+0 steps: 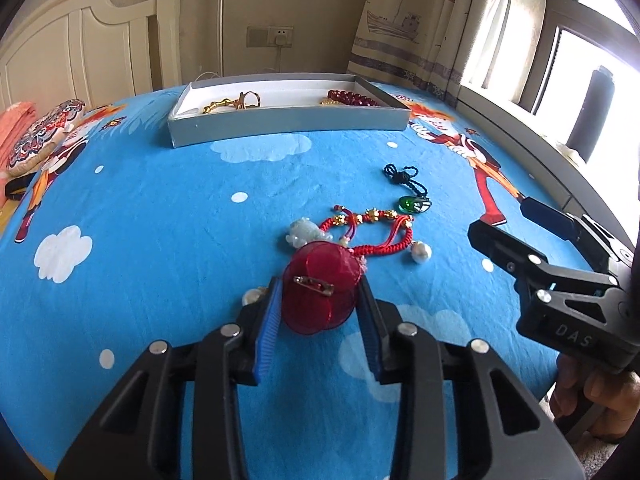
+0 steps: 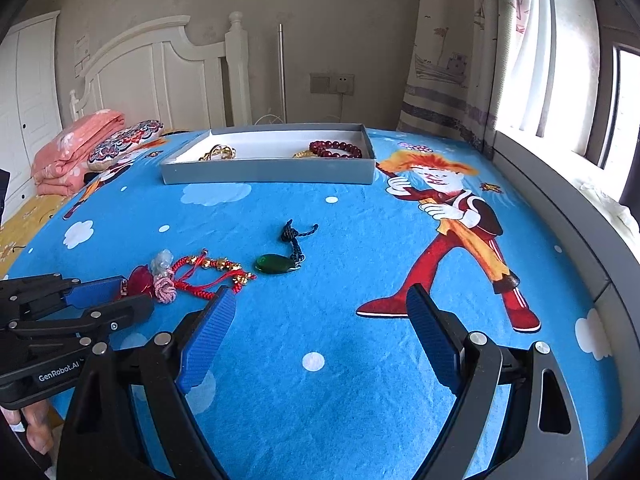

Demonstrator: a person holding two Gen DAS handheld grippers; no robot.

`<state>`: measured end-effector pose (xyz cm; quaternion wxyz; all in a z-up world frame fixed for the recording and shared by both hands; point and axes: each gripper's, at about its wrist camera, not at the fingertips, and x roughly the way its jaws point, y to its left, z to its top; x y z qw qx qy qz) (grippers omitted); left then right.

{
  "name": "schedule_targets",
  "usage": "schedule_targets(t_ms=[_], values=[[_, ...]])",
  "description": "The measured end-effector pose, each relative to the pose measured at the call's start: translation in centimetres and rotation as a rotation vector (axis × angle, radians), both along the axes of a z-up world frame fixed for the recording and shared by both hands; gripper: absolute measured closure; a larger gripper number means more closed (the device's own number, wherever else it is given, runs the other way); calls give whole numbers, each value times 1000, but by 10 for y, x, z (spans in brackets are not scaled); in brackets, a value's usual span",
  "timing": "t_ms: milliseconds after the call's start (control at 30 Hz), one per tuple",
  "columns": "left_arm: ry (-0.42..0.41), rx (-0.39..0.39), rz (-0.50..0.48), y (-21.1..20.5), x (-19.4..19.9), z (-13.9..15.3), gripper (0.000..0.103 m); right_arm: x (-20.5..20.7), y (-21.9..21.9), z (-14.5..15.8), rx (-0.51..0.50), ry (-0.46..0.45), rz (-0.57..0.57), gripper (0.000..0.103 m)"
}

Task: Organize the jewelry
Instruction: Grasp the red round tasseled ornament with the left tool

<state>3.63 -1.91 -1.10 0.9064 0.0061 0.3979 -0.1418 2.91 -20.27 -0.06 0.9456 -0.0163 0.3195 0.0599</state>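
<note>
A red gauze flower brooch with a pin on its back stands between the blue pads of my left gripper, which is shut on it just above the blue bedsheet. Right behind it lie a red braided bracelet with gold beads, a pale jade charm and a pearl. A green pendant on a dark cord lies further back. My right gripper hovers open over bare sheet, to the right of the pile. The grey box at the back holds a gold piece and a dark red bead bracelet.
A folded pink blanket and a patterned cushion lie at the far left by the white headboard. A grey window ledge and a curtain border the bed on the right. A hand holds the right gripper's handle.
</note>
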Motion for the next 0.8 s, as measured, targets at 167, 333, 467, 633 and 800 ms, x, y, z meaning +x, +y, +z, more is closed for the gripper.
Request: schedule_targets(t_ms=[167,333,467,633,800], values=[[-53,-2,39,8,-4,11,68,0,7,-1,5,15,38,22],[-84,10,77,15,-5,17,68,2,21,-6,-7,58,83,41],[-86,4,95,22,-5,16,68,6,31,-10,-2,98,120,51],[-87,-2,96,25,-6,15,68,11,40,-11,5,126,148,62],[-84,-10,104,28,-7,13,68,17,50,-12,-3,145,158,69]])
